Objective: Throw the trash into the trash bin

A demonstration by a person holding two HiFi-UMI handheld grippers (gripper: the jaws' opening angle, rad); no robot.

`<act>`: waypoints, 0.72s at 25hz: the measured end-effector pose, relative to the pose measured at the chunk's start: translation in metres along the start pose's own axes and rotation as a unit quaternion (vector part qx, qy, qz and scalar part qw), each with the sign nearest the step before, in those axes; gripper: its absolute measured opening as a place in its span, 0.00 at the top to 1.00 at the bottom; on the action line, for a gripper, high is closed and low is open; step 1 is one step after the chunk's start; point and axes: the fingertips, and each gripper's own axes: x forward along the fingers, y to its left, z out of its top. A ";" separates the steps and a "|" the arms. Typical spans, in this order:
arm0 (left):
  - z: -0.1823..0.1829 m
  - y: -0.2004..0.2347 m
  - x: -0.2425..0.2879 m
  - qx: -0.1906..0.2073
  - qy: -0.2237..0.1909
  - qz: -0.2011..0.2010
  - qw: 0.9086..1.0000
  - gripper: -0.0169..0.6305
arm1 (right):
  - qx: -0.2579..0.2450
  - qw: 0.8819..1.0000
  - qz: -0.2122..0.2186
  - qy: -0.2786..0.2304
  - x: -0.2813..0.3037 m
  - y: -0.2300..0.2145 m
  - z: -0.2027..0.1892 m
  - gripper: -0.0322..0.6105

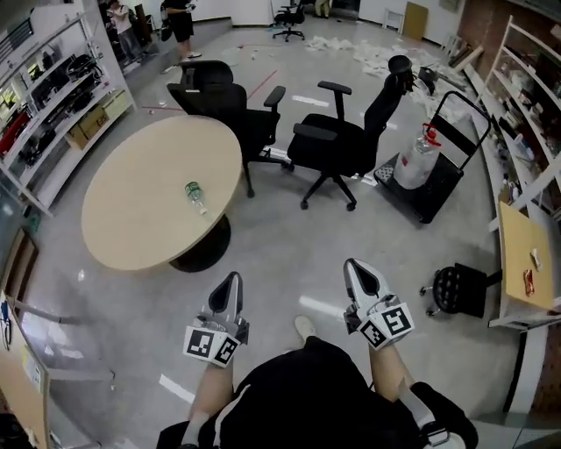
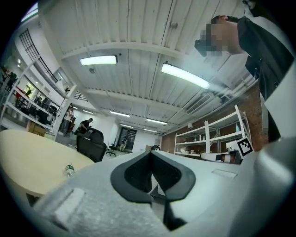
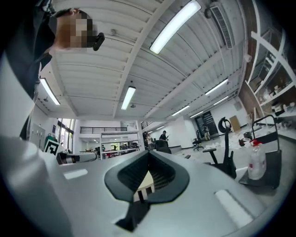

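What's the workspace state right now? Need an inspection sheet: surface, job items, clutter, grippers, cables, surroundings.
Surface: round table, one bottle on it.
Job's things: bottle lying on its side on the table; no bin seen.
Clutter: scraps on the far floor; jug on a cart.
Grippers: left gripper and right gripper both shut, fingers empty, held low in front of the person, short of the table.
Cables: nothing seen.
Surroundings: two chairs beside the table, stool at right, shelves along both sides, people at the far end.
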 end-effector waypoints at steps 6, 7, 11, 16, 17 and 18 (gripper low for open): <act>-0.012 -0.036 0.012 -0.016 0.015 -0.050 0.999 0.97 | 0.017 0.998 -0.050 -0.017 -0.057 -0.013 0.018 0.95; -0.014 -0.042 0.014 -0.016 0.019 -0.054 0.998 0.97 | 0.015 0.998 -0.056 -0.020 -0.067 -0.016 0.023 0.95; -0.021 -0.080 0.025 -0.019 0.027 -0.078 0.996 0.97 | -0.012 0.998 -0.056 -0.006 -0.102 -0.024 0.029 0.95; -0.035 -0.146 0.046 -0.022 0.026 -0.122 0.992 0.97 | -0.037 0.996 -0.085 -0.011 -0.153 -0.049 0.041 0.95; -0.037 -0.161 0.051 -0.022 0.024 -0.128 0.991 0.97 | -0.039 0.995 -0.091 -0.014 -0.167 -0.056 0.046 0.95; -0.040 -0.177 0.055 -0.021 0.022 -0.135 0.990 0.97 | -0.044 0.994 -0.096 -0.015 -0.182 -0.064 0.050 0.95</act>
